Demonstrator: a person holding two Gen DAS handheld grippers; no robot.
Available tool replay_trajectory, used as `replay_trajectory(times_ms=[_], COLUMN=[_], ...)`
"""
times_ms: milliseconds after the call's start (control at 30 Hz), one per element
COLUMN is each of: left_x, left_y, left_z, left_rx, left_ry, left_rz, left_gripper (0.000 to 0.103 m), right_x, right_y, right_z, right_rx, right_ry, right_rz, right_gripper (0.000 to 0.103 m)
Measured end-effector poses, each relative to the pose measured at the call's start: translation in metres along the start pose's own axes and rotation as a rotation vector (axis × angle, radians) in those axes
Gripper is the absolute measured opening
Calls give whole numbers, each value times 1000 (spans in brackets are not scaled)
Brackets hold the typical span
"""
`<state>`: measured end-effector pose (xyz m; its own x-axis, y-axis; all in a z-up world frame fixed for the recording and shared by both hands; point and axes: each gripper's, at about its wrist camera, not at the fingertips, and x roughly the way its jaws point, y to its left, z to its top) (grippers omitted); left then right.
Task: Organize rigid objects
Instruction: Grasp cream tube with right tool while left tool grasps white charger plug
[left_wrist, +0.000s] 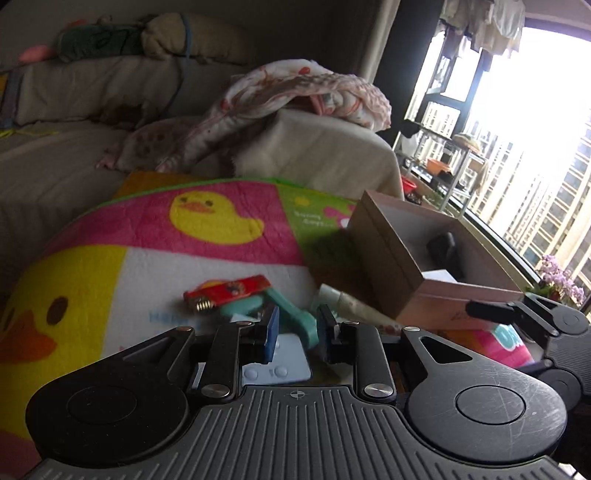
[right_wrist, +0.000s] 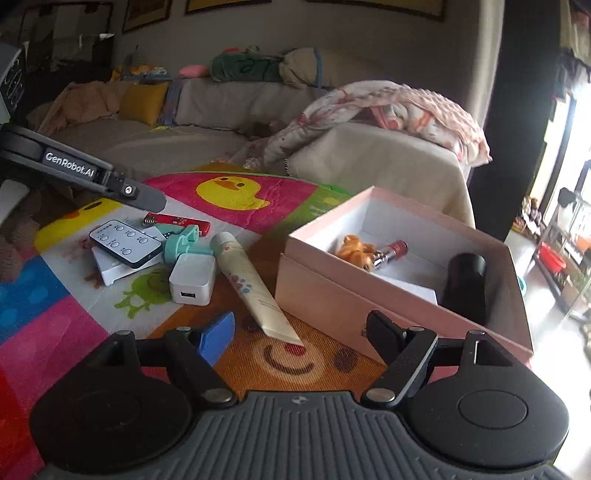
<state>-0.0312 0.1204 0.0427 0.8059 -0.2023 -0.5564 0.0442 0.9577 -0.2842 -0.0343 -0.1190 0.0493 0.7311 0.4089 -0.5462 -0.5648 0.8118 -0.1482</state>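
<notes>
Grippers both tilted down over a patterned play mat (right_wrist: 243, 192) strewn with small items. Left gripper (left_wrist: 297, 326) sits at lower centre of its own view, jaws clenched to a narrow slot with nothing pinched between the blue pads; in the right wrist view only its arm shows, entering from the left edge above the clutter. Right gripper (right_wrist: 299, 332) stands released, jaws wide — only the flat crimped end of a cream tube (right_wrist: 251, 284) lies on the mat between them, not pressed by either pad.

Clutter left of centre in the right view: remote (right_wrist: 125, 243) lying on a white box (right_wrist: 110, 267), teal clip (right_wrist: 183, 242), red lighter (right_wrist: 177, 222), white charger (right_wrist: 192, 279) just beside the tube.

Pink box (right_wrist: 332, 299) at right, open; inside it an orange figurine (right_wrist: 356, 251), a lipstick (right_wrist: 391, 253) and a black cylinder (right_wrist: 465, 284).

Left view — box wall hides figurine and lipstick; the remote is half hidden behind its fingers. Sofa (right_wrist: 369, 155) with crumpled blanket (right_wrist: 399, 107) behind the mat.
</notes>
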Motion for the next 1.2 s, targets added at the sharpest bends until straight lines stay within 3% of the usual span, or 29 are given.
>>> replay_trajectory(times_ms=[133,267,367,467,600,667,733,867,967,1033,1200], left_x=[-1,8,13,21,39,49,54,65,78,79,71], left_y=[-2,-13,-16,-17,-28,-38,-49,-59,-65,-72,-67], left_z=[-12,-18,-20,-16,-8,-8,-9,-6,-9,-13,-20], left_rx=[-26,20,8,-26,-46,-11,43,60,105,160,173], left_ry=[61,76,78,81,90,115,97,99,141,121,91], left_rz=[-63,-61,-58,-62,-26,2,27,53,83,106,76], left_gripper=[25,25,25,25,25,28,39,44,44,43,38], right_x=[22,42,39,26,13,8,3,-10,-14,-17,-19], right_y=[18,24,21,19,23,24,22,13,10,9,0], right_z=[11,15,14,11,0,-5,-10,-18,-27,-32,-36], right_rx=[-45,-42,-22,-14,-27,-16,2,37,46,56,112], right_ry=[19,86,106,120,137,152,151,146,131,112,99], right_rz=[32,38,35,84,94,91,85,98,87,67,58], right_gripper=[63,30,25,17,16,12,11,12,19,26,38])
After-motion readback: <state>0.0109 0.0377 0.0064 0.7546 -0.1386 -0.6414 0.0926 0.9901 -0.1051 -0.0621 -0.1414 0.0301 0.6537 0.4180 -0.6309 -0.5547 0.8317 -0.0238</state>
